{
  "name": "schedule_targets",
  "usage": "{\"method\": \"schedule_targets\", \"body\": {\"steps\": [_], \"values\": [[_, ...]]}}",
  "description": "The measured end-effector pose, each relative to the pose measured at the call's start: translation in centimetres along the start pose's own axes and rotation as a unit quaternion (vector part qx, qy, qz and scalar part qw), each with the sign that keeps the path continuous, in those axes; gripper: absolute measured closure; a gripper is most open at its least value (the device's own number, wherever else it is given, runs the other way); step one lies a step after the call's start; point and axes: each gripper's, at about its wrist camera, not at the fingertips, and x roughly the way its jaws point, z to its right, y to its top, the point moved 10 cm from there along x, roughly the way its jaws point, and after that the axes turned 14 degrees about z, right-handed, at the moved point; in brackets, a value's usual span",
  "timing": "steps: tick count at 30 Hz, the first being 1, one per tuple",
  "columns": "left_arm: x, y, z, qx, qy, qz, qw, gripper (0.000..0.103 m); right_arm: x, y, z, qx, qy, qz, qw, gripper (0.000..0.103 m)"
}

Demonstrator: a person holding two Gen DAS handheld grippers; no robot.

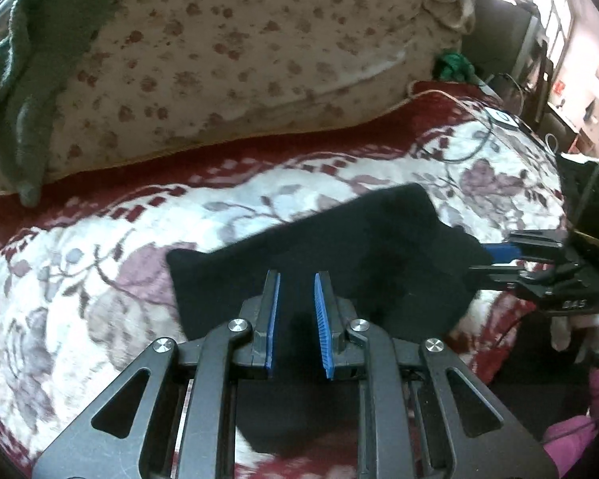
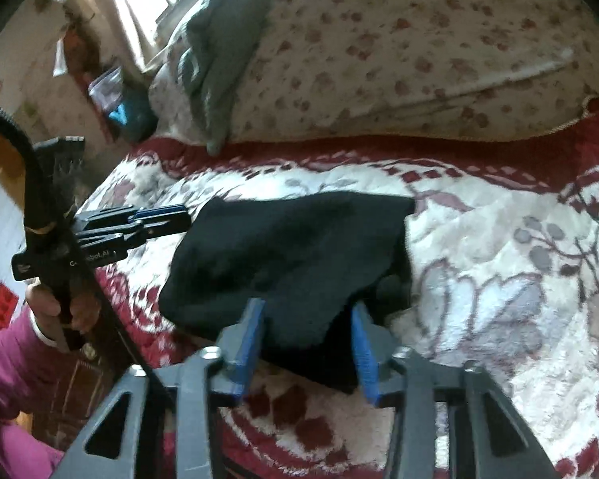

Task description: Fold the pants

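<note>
Lying folded into a dark bundle on the bed's flowery red-and-white blanket [image 1: 100, 263], the black pants [image 1: 339, 239] sit pretty much in the middle, between the two tools. Left gripper [image 1: 297, 283] hangs right over the near edge of the pants with its jaws nearly closed, just a narrow gap between the blue pads, and no cloth pinched in them as far as I can see. Right gripper [image 2: 307, 319] has its jaws parted wider, straddling the near fold of the pants [image 2: 291, 247]; can't honestly tell if the pads are pressing the fabric. Behind it all there's a paw-print pillow [image 1: 239, 52] with a green towel [image 1: 16, 92] draped on it.
</note>
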Motion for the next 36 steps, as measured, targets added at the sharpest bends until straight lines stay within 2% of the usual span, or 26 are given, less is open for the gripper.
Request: {"method": "schedule_targets", "body": {"steps": [5, 9, 11, 14, 18, 19, 21, 22, 23, 26, 29, 30, 33, 36], "values": [[1.4, -2.0, 2.0, -0.009, 0.000, -0.016, 0.9998, 0.087, 0.2, -0.9, -0.1, -0.043, -0.021, -0.011, 0.999, 0.085], [3.2, -3.3, 1.7, -0.007, 0.029, -0.030, 0.9991, 0.087, 0.0, -1.7, 1.0, -0.046, -0.035, -0.018, 0.998, 0.087], [3.7, -3.4, 1.5, -0.020, 0.026, -0.026, 0.9991, 0.087, 0.2, -2.6, 2.0, -0.042, -0.046, -0.023, 0.998, 0.087], [3.8, -3.4, 1.2, -0.032, 0.025, -0.023, 0.9989, 0.087, 0.5, -3.4, 3.0, 0.000, -0.031, -0.018, 0.999, 0.087], [3.1, -3.2, 1.1, -0.031, 0.034, -0.021, 0.9987, 0.087, -0.6, -2.2, 2.9, 0.011, -0.022, -0.002, 1.000, 0.086], [2.8, -3.1, 1.0, -0.031, 0.038, -0.019, 0.9986, 0.087, -1.1, -1.5, 2.9, 0.015, -0.020, 0.006, 1.000, 0.084], [2.0, -2.8, 0.5, -0.033, 0.049, -0.013, 0.9982, 0.087, -1.9, -0.3, 2.9, 0.019, -0.023, 0.023, 0.999, 0.071], [1.7, -2.7, 0.3, -0.033, 0.053, -0.010, 0.9980, 0.087, -2.4, 0.5, 3.1, 0.020, -0.025, 0.035, 0.999, 0.051], [1.3, -2.5, 0.0, -0.033, 0.059, -0.007, 0.9977, 0.087, -2.5, 0.9, 3.2, 0.021, -0.025, 0.041, 0.999, 0.037], [0.2, -2.3, -1.3, -0.037, 0.078, -0.002, 0.9963, 0.087, -1.6, 1.4, 3.8, 0.046, -0.017, 0.033, 0.998, 0.036], [-0.6, -2.3, -3.2, -0.050, 0.099, 0.001, 0.9938, 0.069, 0.3, 1.0, 4.9, 0.086, -0.011, 0.011, 0.996, 0.036], [-1.0, -2.3, -3.9, -0.061, 0.106, 0.007, 0.9924, 0.067, 1.0, 0.7, 5.2, 0.101, -0.009, 0.003, 0.995, 0.036], [-1.5, -2.5, -5.4, -0.086, 0.113, 0.009, 0.9899, 0.067, 2.0, 0.4, 5.1, 0.116, 0.004, 0.000, 0.993, 0.036], [-1.6, -3.2, -6.5, -0.096, 0.123, 0.005, 0.9877, 0.067, 2.8, 0.2, 4.9, 0.104, 0.000, -0.008, 0.995, 0.034]]}}
